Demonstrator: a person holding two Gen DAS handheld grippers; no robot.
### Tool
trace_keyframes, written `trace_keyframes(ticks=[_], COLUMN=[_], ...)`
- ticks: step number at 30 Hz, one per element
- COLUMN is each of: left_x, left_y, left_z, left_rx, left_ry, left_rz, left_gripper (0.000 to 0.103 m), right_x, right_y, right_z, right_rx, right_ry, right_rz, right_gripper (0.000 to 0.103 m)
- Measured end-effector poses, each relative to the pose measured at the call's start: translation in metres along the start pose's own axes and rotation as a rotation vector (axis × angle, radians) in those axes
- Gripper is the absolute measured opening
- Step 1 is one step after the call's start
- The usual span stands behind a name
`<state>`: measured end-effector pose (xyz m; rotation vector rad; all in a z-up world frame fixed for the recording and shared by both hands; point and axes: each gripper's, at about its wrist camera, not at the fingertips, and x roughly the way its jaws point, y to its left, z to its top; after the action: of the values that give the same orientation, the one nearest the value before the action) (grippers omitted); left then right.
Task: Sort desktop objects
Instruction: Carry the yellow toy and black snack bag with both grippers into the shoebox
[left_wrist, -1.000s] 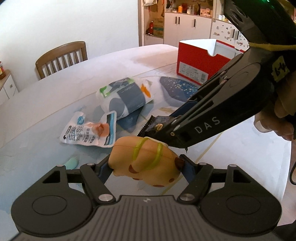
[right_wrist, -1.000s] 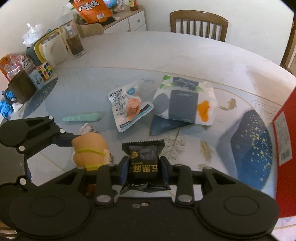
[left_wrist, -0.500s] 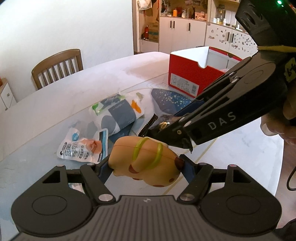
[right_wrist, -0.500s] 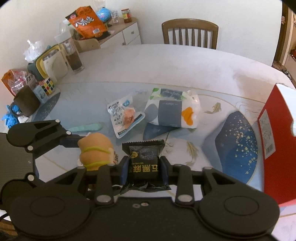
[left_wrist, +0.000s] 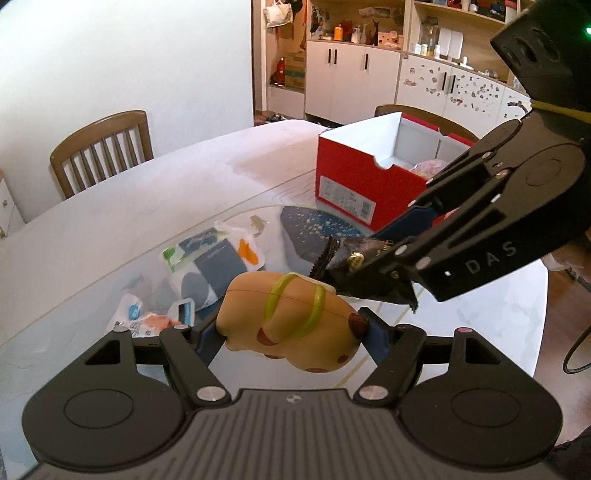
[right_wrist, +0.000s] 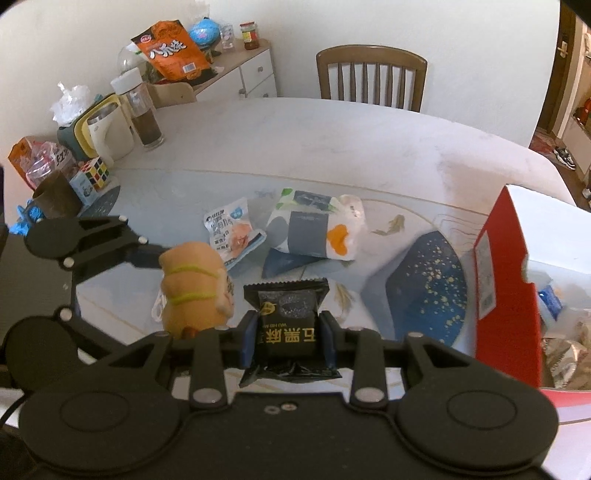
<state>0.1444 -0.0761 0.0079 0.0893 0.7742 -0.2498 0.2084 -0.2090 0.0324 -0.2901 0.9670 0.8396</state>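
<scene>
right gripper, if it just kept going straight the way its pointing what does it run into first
Probably the tissue pack lying on the table. The right gripper, shut on the black snack packet, points over bare glass toward it; the red box sits off to the right. Depth is uncertain.

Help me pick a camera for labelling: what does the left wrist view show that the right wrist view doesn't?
Left wrist only: the white cabinets behind the table.

Right wrist only: the Rubik's cube, glass bottle and orange snack bag at the table's far side.

Both: the left claw shut on the orange toy, the right claw shut on the black snack packet, the red box and the tissue pack.
</scene>
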Motion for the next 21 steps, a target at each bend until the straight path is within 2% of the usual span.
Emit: trace_keyframes(ticks=[11,21], left_x=[0.010,0.031], left_y=[-0.019,-0.042], left_z=[0.030,0.070], left_rx=[0.005,0.064], left_ry=[-0.006,-0.018], left_rz=[-0.039,-0.062], left_gripper=[0.075,0.075], right_x=[-0.030,-0.054], right_y=[-0.028,-0.077], right_z=[0.001,0.005], right_rx=[-0.046,-0.037], right_ry=[-0.022,-0.050], right_rz=[-0.017,-0.042], right_gripper=[0.034,0.034])
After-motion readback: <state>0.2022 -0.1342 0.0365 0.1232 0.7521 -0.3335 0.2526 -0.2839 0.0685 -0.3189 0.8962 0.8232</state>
